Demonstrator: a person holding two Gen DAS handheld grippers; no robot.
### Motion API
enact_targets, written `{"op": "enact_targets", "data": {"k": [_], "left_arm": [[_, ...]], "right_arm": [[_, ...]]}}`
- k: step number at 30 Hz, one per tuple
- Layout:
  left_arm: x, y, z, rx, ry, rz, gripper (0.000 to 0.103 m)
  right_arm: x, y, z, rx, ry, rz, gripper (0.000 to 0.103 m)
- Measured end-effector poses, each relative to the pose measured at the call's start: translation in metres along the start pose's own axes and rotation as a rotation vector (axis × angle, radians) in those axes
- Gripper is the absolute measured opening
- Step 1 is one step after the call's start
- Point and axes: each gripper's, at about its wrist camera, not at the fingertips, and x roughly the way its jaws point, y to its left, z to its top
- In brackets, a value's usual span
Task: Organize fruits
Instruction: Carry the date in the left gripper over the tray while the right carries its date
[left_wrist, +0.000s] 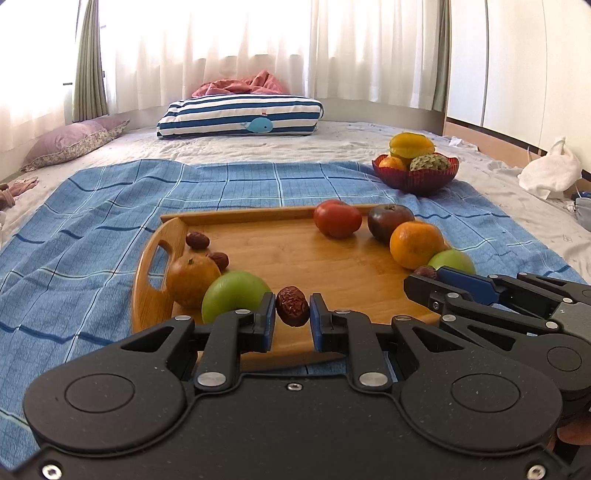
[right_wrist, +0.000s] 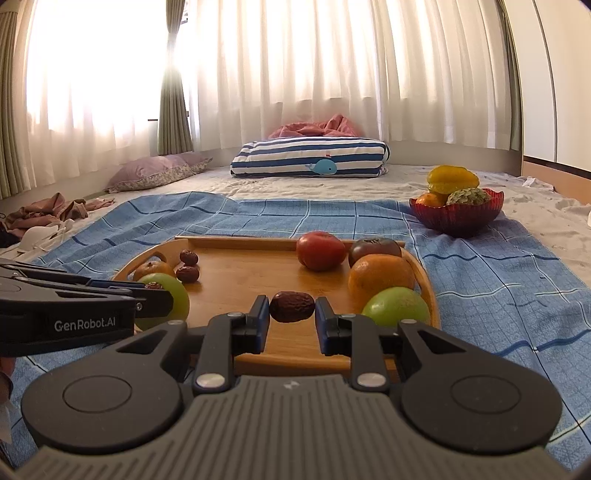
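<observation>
Sheer curtains (left_wrist: 229, 55) glow behind a bed spread with a blue checked cloth (left_wrist: 92, 221), where a wooden tray (left_wrist: 288, 258) holds loose fruit. Above its near edge, the left gripper (left_wrist: 292, 312) pinches one red date (left_wrist: 292, 306) and the right gripper (right_wrist: 291, 308) pinches another date (right_wrist: 291, 306); a red bowl (left_wrist: 415, 175) sits beyond.

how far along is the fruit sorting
Done: the red bowl already holds several fruits. In hand: the left tongs and the right tongs each grip a red date. Left: the wooden tray still carries two more dates, green apples, oranges and tomatoes.
</observation>
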Motion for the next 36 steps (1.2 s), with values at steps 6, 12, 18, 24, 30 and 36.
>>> {"op": "enact_targets", "data": {"k": [6,12,18,24,30,36], "left_arm": [[0.005,0.005,0.011,-0.019,-0.001,-0.011,0.019],[0.010,0.015,0.023,-0.034,-0.006,-0.007,0.019],[0.016,0.027,0.038,-0.045,-0.006,-0.007,0.019],[0.021,0.038,0.051,-0.063,-0.002,-0.019,0.019],[0.033,0.052,0.063,-0.095,0.027,-0.044,0.019],[0.050,0.061,0.076,-0.104,0.064,-0.054,0.019]], "right_arm": [[0.004,-0.002,0.010,0.012,-0.013,-0.002,0.031],[0.009,-0.006,0.017,0.025,-0.012,0.006,0.031],[0.016,-0.010,0.027,0.042,-0.011,0.014,0.031],[0.021,-0.015,0.037,0.047,-0.014,0.023,0.031],[0.030,-0.022,0.052,0.059,-0.012,0.029,0.031],[0.048,-0.026,0.063,0.076,0.015,0.043,0.031]]}}
